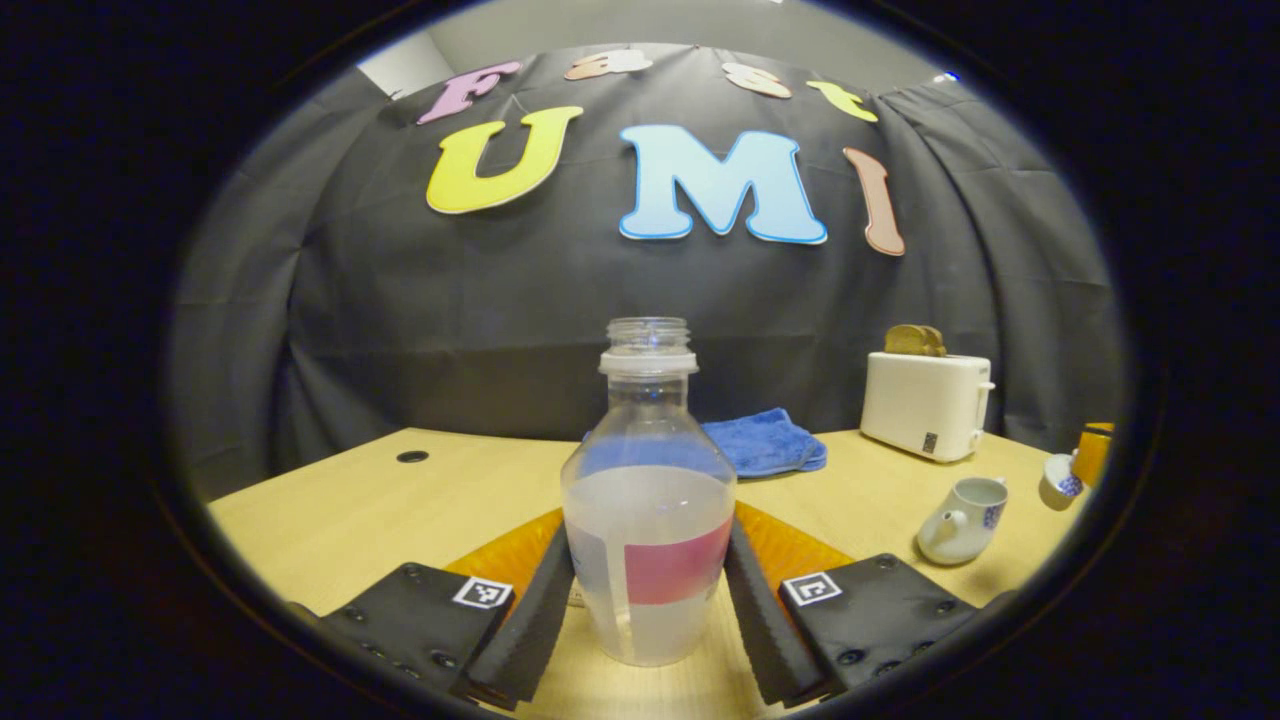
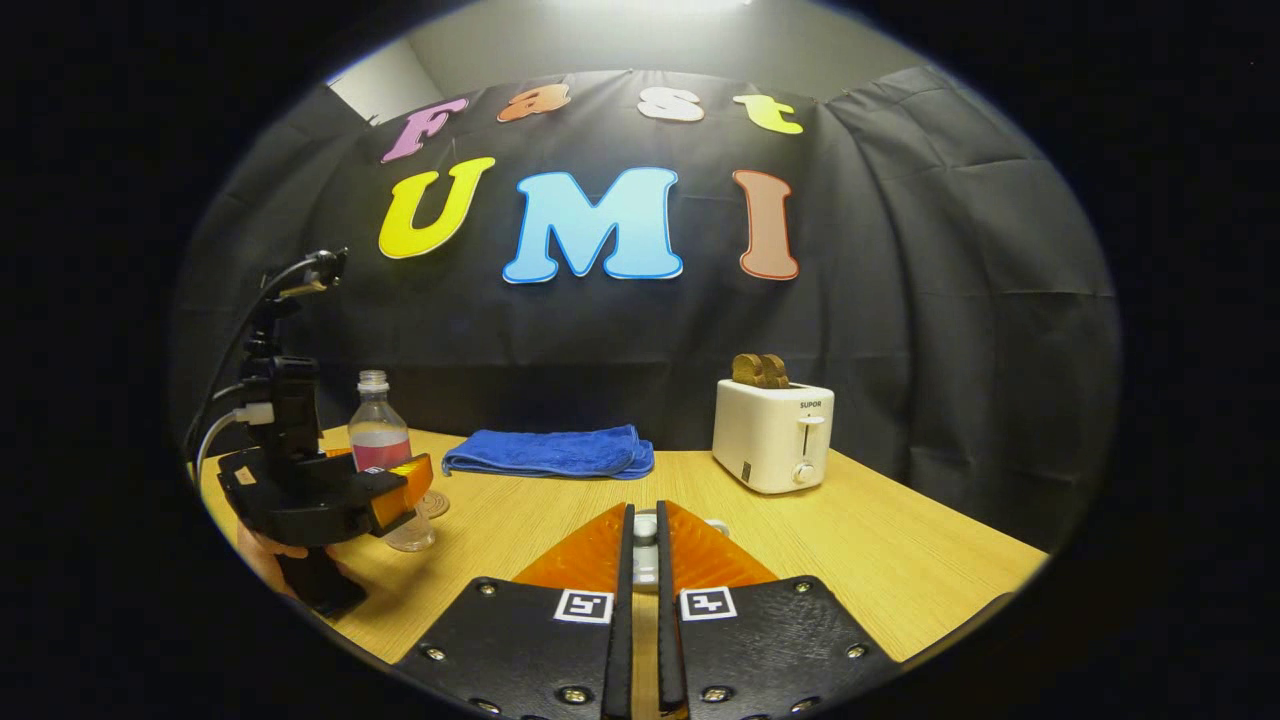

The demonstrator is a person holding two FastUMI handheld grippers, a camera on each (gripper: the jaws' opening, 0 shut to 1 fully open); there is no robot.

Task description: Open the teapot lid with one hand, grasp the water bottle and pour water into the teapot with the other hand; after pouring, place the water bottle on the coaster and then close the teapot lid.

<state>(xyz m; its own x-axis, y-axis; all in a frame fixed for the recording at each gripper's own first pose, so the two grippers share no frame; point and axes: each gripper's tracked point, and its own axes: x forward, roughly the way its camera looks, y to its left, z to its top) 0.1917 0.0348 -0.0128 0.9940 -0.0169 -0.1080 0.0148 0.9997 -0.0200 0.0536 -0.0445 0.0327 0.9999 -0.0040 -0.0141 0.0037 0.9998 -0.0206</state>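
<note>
- In the left gripper view I see the water bottle (image 1: pixel 648 500) standing upright and uncapped on the tabletop (image 1: pixel 350 510), right between the fingers of my left tool (image 1: pixel 648 610); the fingers flank its lower body very closely, but I cannot tell whether they press on it.
- That view also gives me the teapot (image 1: pixel 958 520) off to the right with no lid on it, well apart from the bottle, a blue cloth (image 1: pixel 765 442) behind and a white toaster (image 1: pixel 927 403) further back.
- In the right gripper view my right tool (image 2: pixel 640 560) is nearly closed, gripping a small white piece (image 2: pixel 645 525) that I cannot identify for sure.
- There the left tool (image 2: pixel 400 490) appears at far left, around the water bottle (image 2: pixel 380 440).
</note>
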